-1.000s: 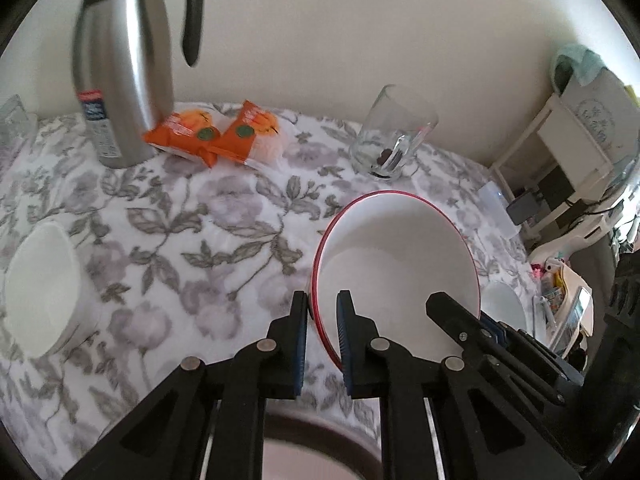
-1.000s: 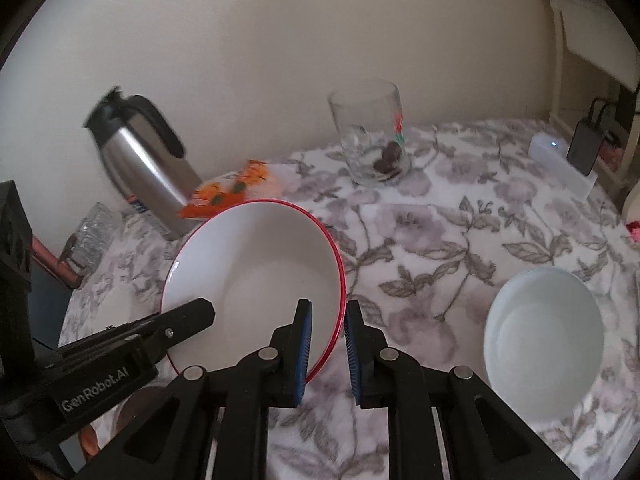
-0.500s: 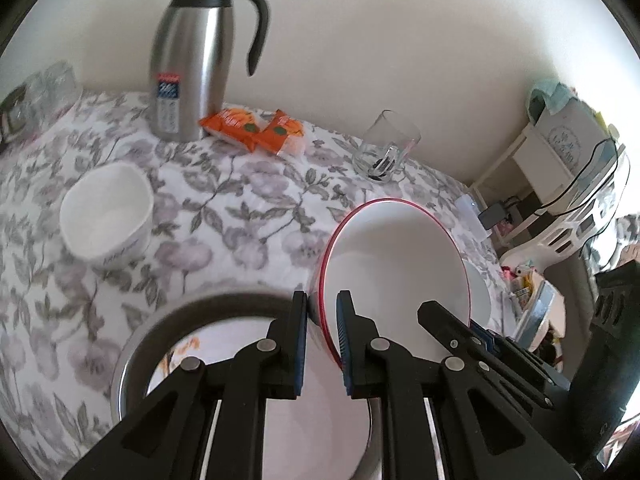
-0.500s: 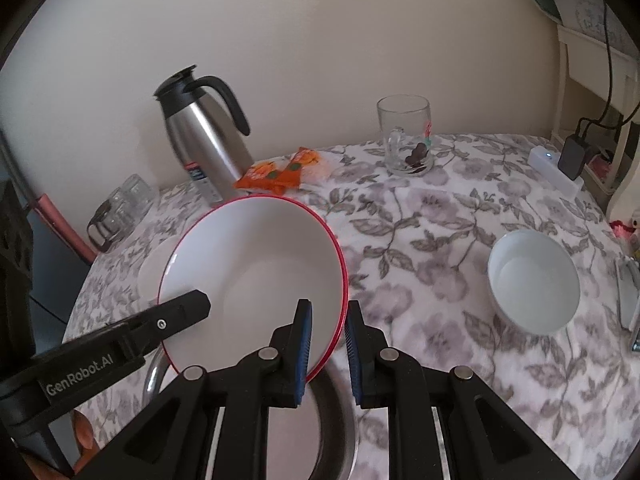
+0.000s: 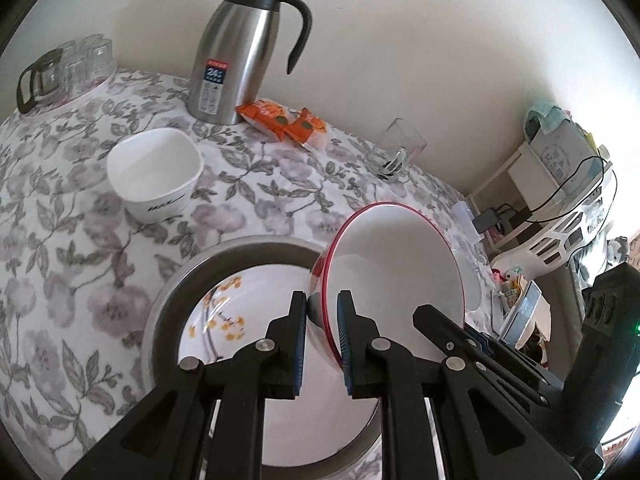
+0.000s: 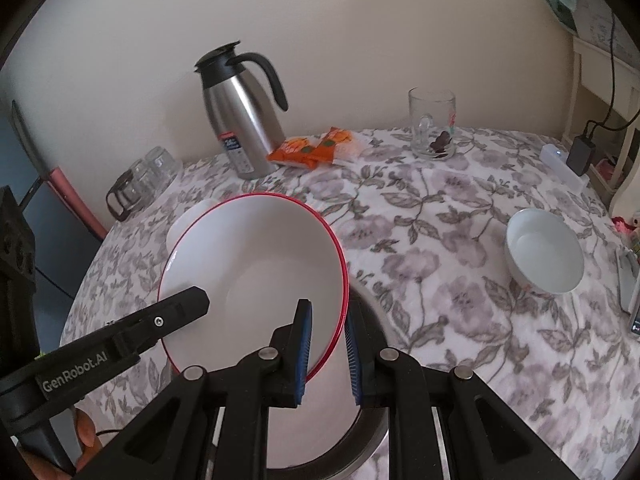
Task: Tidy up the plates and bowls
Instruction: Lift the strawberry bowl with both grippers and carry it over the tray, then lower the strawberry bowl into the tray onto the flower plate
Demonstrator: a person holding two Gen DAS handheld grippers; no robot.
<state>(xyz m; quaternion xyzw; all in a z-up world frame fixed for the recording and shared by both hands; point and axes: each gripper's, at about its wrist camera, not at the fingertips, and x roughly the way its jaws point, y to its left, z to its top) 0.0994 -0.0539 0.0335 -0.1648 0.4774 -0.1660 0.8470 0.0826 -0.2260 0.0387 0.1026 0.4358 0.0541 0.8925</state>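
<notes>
Bowl w/ red rim (image 5: 394, 276) is pinched from both sides: left gripper (image 5: 322, 344) clamped on its left edge, right gripper (image 6: 325, 354) clamped on the opposite edge, jaws on both nearly shut w/ only the thin wall between the blue pads. Bowl is tilted, held off the table, sitting above a steel basin (image 5: 192, 276) that has a white plate w/ yellow flower print (image 5: 224, 320) lying flat inside. In right wrist view the same bowl (image 6: 256, 276) hides most of the basin; only the basin's dark rim (image 6: 370, 320) shows to the right of the pads. Left gripper's black finger (image 6: 176, 312) reaches in over the bowl's left rim there. Other dishes on the floral tablecloth (image 6: 440, 240): squarish white bowl (image 5: 154, 174) to the left of the basin, well apart; round white bowl (image 6: 544, 254) off to the right. At the back near the wall: steel thermos jug (image 5: 240, 48), orange snack packs (image 5: 286, 122) just beside it, glass mug (image 6: 434, 124) w/ smth dark in it, cluster of glasses (image 5: 60, 72) far left.
</notes>
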